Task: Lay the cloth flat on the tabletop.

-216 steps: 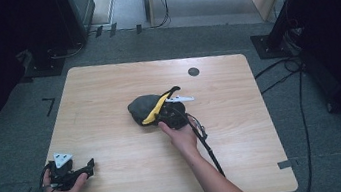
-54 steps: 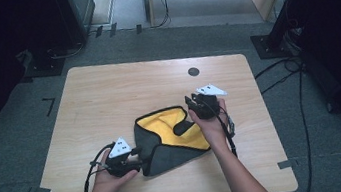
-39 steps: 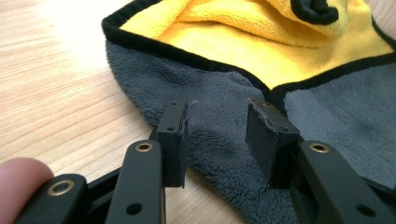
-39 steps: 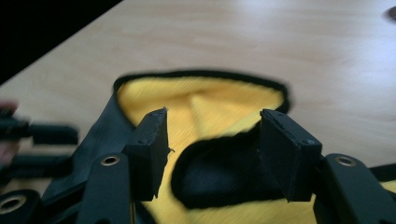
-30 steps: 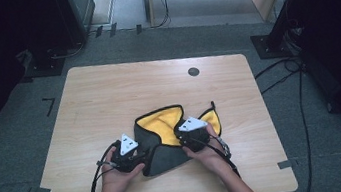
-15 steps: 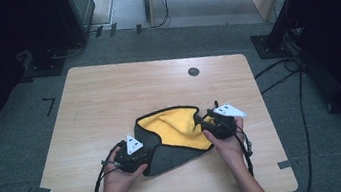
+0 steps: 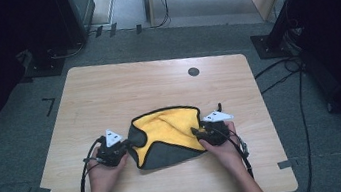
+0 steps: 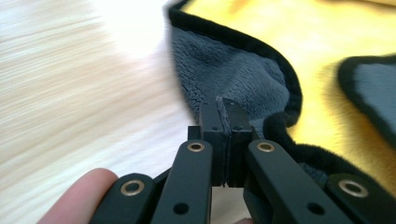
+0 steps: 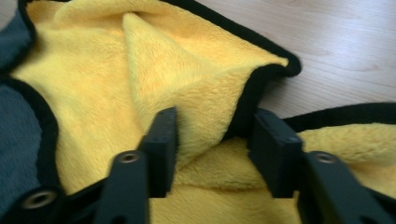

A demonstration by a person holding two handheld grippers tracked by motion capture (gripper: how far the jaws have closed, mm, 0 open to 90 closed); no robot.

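No text, label, brand, number or sign could be read in any view.

Your left gripper point(image 7: 124, 146) has closed on nothing at the cloth's point(image 7: 170, 126) 9 o'clock edge. Your right gripper point(image 7: 198, 132) has been closing around its 3 o'clock fold.
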